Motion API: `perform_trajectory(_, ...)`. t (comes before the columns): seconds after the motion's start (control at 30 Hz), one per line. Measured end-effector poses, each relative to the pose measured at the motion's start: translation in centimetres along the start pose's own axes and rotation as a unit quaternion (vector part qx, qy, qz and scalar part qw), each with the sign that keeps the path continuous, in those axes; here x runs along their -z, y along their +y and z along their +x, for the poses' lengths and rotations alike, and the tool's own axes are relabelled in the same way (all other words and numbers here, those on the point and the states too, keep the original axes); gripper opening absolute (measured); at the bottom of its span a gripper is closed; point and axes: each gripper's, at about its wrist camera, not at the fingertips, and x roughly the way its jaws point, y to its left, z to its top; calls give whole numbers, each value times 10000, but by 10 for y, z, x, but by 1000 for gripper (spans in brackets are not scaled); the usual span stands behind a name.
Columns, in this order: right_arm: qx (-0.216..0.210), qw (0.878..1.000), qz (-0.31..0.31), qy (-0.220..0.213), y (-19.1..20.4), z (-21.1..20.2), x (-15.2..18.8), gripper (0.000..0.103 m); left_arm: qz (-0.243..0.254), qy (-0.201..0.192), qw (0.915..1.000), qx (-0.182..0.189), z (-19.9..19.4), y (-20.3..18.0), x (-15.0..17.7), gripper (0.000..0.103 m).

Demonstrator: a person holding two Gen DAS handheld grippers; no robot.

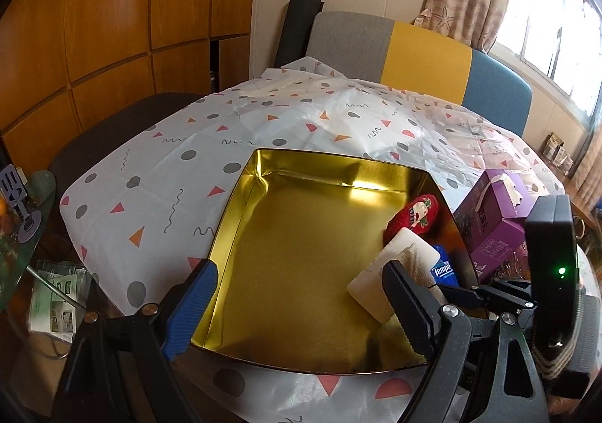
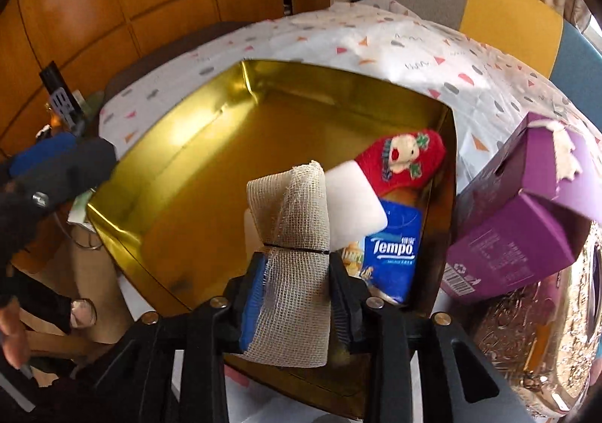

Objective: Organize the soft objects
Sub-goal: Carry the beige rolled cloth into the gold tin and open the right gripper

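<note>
Gauze bundle (image 2: 291, 253), cinched with a thin black tie, sits between the pads of my right tool (image 2: 297, 295); jaws narrow, closed on it, loose end flopping forward past the fingertips. I'm holding it low by the tied waist so the soft end hangs free and doesn't snag. It's over the near right part of the gold tin (image 2: 158, 144), which is where I judge it goes.

Just ahead of the right tool, already in the tin: white sponge block (image 2: 353, 204), touching or overlapping the gauze from this angle, can't tell which. Blue Tempo tissue pack (image 2: 393, 253) ahead-right, red sock with the bear patch (image 2: 402, 159) further ahead against the tin's right wall. All soft stuff packed to one side, the rest of the floor bare for more.

Left tool (image 1: 297, 306) wide open, holding nothing, straddling the tin's near left corner, probably parked to steady the tin if it slides on the desk (image 1: 150, 174).

Purple carton (image 2: 526, 235) stands outside the tin, to the right of the right tool.
</note>
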Motion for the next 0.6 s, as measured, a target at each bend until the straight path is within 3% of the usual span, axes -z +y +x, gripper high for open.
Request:
perform_trajectory(0.2, 37, 10000, 65, 30, 0, -4, 3, 43, 27, 14, 10000, 30, 0, -3, 1, 90)
perform_trajectory(0.3, 66, 9999, 128, -25, -2, -10, 4, 54, 47, 5, 10000, 20, 0, -4, 2, 90)
perform_trajectory(0.6, 329, 9977, 104, -585, -3, -45, 7, 56, 124, -24, 9999, 46, -4, -9, 4, 90)
